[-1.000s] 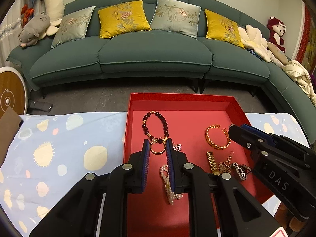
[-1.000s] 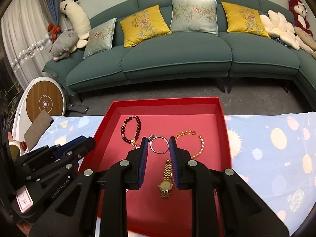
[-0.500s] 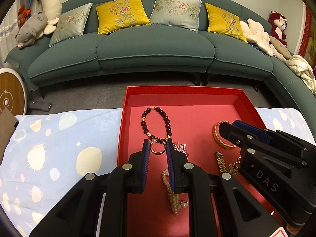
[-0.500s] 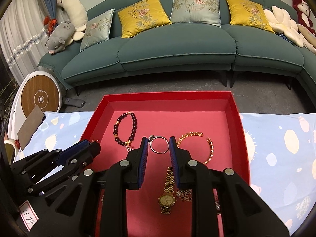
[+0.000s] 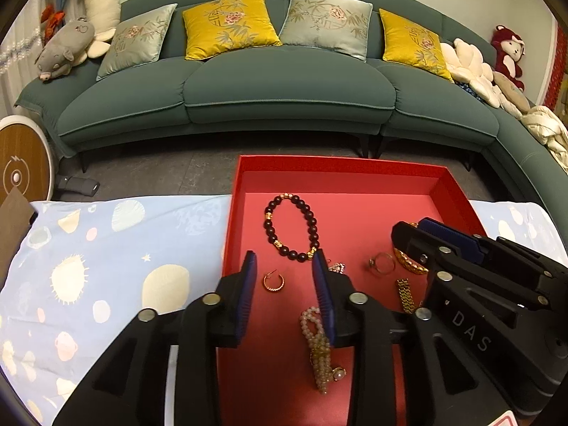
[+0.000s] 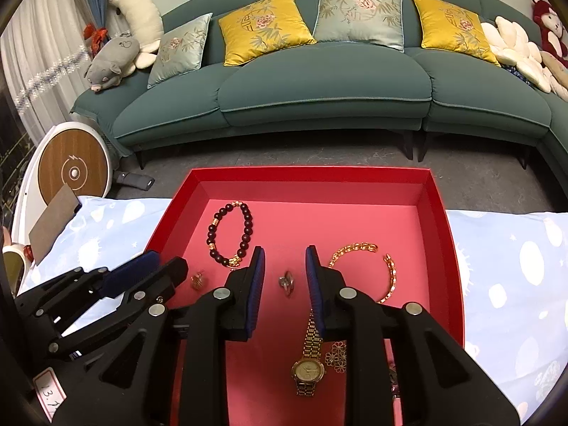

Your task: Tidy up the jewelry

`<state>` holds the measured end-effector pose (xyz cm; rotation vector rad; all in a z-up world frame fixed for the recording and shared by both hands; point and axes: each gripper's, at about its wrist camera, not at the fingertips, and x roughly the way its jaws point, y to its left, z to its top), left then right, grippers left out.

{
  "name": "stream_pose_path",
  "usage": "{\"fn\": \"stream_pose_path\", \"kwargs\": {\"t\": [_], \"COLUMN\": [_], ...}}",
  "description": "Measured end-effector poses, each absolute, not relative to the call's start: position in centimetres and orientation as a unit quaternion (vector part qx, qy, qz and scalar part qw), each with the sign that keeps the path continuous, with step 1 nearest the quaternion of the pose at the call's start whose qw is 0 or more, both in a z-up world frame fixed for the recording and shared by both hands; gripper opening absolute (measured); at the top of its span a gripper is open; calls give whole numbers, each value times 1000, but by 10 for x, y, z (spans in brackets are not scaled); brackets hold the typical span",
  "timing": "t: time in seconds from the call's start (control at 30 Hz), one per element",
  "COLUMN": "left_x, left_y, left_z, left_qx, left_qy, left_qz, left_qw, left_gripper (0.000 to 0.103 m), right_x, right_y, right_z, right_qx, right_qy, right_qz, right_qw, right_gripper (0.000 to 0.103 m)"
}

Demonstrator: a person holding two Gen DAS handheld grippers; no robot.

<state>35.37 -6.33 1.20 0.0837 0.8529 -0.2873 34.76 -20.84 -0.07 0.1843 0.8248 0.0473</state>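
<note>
A red tray (image 5: 340, 167) (image 6: 309, 174) holds the jewelry. My left gripper (image 5: 284, 284) is open over a gold hoop earring (image 5: 273, 281) lying on the tray floor between its fingers. My right gripper (image 6: 284, 277) is open over a silver ring (image 6: 287, 281), also lying on the floor; the ring also shows in the left wrist view (image 5: 381, 263). A dark bead bracelet (image 5: 291, 227) (image 6: 230, 236) lies at the far left. A gold chain bracelet (image 6: 369, 266), a gold watch (image 6: 308, 369) and a pearl strand (image 5: 319, 348) lie nearby.
The tray sits on a light blue patterned cloth (image 5: 88, 266) (image 6: 514, 266). A small flower charm (image 6: 337, 353) lies beside the watch. A green sofa (image 5: 277, 81) with cushions stands beyond the table's far edge. A round wooden disc (image 6: 72, 172) stands at the left.
Both grippers have opened. The gold hoop earring dropped from the left gripper and the silver ring from the right onto the tray floor.
</note>
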Motion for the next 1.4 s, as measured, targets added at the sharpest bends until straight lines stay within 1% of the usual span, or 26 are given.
{"fn": "stream_pose_path", "kwargs": {"t": [0.07, 0.13, 0.17, 0.23, 0.3, 0.37, 0.57, 0.6, 0.63, 0.7, 0.73, 0.77, 0.97, 1.03, 1.07, 1.1, 1.4], "left_x": [353, 350, 347, 340, 330, 318, 278, 270, 260, 243, 234, 226, 194, 189, 189, 189, 188], "left_y": [-60, -55, -52, -46, -39, -31, -7, -7, -7, -8, -8, -7, -11, -13, -14, -14, -17], "left_z": [14, 19, 22, 31, 42, 53, 82, 85, 88, 92, 92, 92, 83, 79, 76, 74, 47], "left_qx": [33, 28, 28, 24, 23, 16, 2, 10, 20, 32, 33, 31, 42, 47, 48, 48, 58], "left_qy": [409, 403, 400, 392, 384, 378, 369, 365, 359, 351, 348, 346, 361, 364, 367, 371, 402], "left_qz": [-138, -135, -133, -136, -133, -139, -139, -135, -131, -130, -129, -131, -145, -148, -149, -148, -149], "left_qw": [902, 905, 906, 910, 913, 915, 919, 921, 924, 927, 928, 929, 920, 919, 917, 916, 902], "left_gripper": [37, 37, 37, 37, 37, 37, 40, 43, 47, 51, 53, 54, 54, 54, 54, 54, 54], "right_x": [347, 342, 338, 328, 312, 294, 240, 231, 224, 206, 199, 190, 152, 143, 140, 139, 143], "right_y": [-211, -215, -217, -221, -223, -226, -236, -237, -238, -235, -234, -231, -217, -215, -215, -216, -212], "right_z": [1, 6, 10, 18, 30, 43, 72, 75, 77, 80, 80, 79, 73, 69, 66, 64, 47], "right_qx": [93, 96, 99, 103, 99, 90, 87, 89, 88, 81, 76, 70, 46, 49, 55, 63, 67], "right_qy": [395, 385, 380, 369, 358, 348, 334, 333, 333, 332, 333, 334, 341, 345, 346, 350, 371], "right_qz": [20, 15, 12, 12, 9, 4, -7, -9, -11, -25, -30, -35, -49, -52, -51, -48, -40], "right_qw": [914, 918, 919, 924, 928, 933, 938, 939, 939, 939, 939, 939, 938, 936, 935, 933, 925], "right_gripper": [23, 27, 32, 33, 33, 37, 44, 49, 50, 50, 50, 50, 50, 51, 54, 56, 56]}}
